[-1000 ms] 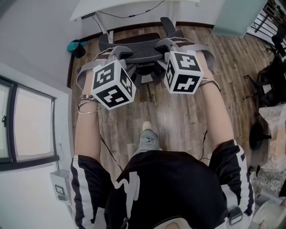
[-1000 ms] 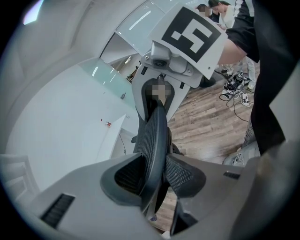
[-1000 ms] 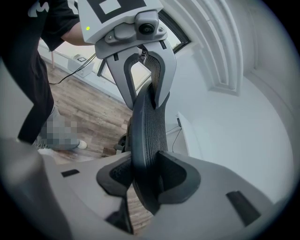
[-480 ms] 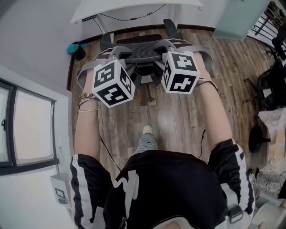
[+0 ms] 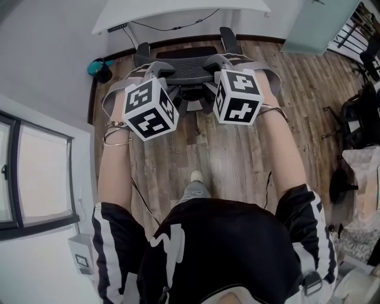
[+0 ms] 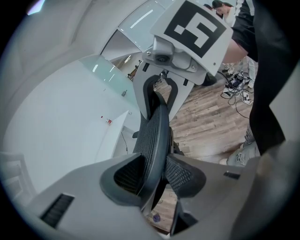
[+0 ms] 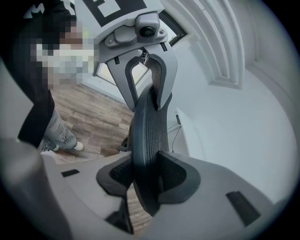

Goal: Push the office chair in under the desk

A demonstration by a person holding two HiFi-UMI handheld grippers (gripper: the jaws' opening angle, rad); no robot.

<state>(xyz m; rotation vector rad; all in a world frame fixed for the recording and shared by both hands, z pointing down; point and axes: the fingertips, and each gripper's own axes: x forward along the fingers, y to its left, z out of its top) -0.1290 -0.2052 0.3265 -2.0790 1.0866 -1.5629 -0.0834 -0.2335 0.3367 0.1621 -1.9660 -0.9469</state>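
Squarely toward desk (image 5: pixel 178 7), office chair (image 5: pixel 184 52), backrest (image 5: pixel 189 70) crosswise

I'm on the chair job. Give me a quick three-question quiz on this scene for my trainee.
1. True or false: the left gripper and the right gripper each clamp the backrest.
2. What colour is the desk? A black; B white; C wood.
3. Short answer: in the head view, is the backrest under the desk yet?

Key: 1 true. 2 B. 3 no, it stands short of the desk's edge.
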